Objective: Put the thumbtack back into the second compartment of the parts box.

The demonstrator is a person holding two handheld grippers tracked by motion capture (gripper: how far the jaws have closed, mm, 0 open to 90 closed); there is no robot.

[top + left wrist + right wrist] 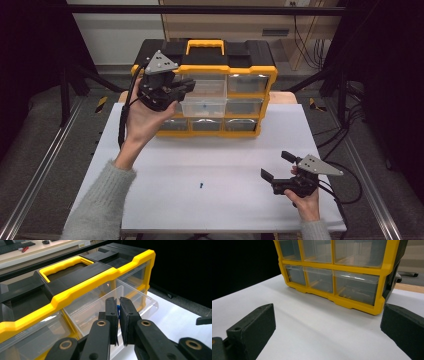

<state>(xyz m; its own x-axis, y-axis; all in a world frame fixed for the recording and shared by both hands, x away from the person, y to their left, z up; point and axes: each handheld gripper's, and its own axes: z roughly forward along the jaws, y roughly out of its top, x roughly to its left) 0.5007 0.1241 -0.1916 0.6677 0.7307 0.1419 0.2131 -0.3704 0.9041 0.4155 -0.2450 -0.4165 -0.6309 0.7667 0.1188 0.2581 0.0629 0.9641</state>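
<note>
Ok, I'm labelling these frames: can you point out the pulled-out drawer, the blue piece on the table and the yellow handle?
pulled-out drawer (204, 106), high view, clear front wall.
blue piece on the table (201, 185), high view, its middle.
yellow handle (65, 264), left gripper view, its front bar.

hidden: most of the small blue thing (118, 310), stuck between the left gripper (119, 315) jaws | too small to tell: blue bit (201, 185) on the table (165, 170) | cut off: right gripper (327, 325) jaws
</note>
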